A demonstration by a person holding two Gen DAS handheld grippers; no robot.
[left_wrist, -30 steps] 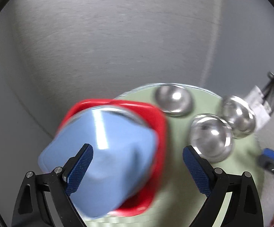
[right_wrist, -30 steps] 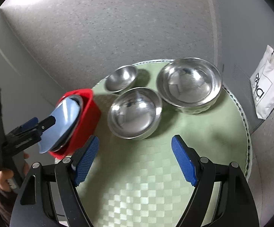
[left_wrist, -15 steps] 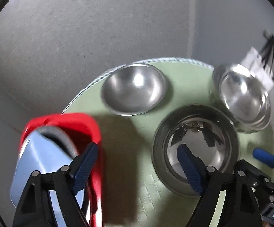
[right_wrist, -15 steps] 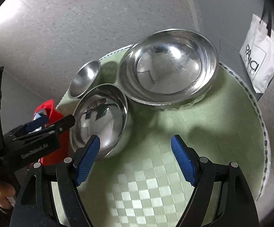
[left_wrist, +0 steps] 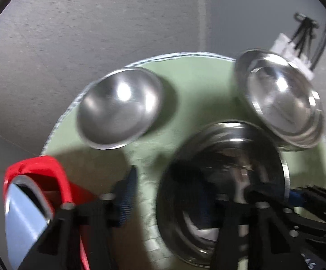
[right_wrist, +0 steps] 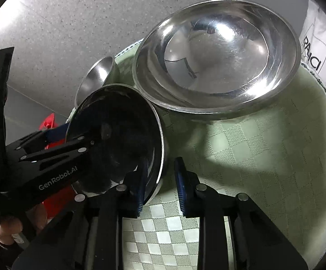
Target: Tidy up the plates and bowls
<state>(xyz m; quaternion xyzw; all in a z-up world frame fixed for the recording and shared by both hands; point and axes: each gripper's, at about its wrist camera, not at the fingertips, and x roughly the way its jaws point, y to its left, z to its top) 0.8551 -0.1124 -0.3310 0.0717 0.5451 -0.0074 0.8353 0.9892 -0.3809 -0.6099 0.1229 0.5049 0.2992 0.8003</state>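
Three steel bowls stand on a round green checked mat (right_wrist: 264,157). The middle bowl (right_wrist: 117,135) (left_wrist: 221,180) has both grippers at its rim. My right gripper (right_wrist: 160,180) straddles its near wall, one pad inside and one outside, a small gap left. My left gripper (left_wrist: 172,200) straddles its left wall, one finger inside; the view is blurred. The large bowl (right_wrist: 217,51) (left_wrist: 280,96) is behind, the small bowl (left_wrist: 120,105) (right_wrist: 95,78) at the far left. A red tub (left_wrist: 39,168) with a blue plate (left_wrist: 23,220) sits at the left.
The mat lies on a grey speckled floor (right_wrist: 72,22). A white bag (right_wrist: 320,45) stands at the right past the mat's edge. The person's hand (right_wrist: 9,229) holds the left gripper at the lower left of the right wrist view.
Both grippers have moved in on the middle bowl and narrowed around its rim. The left gripper has swung right, away from the red tub.
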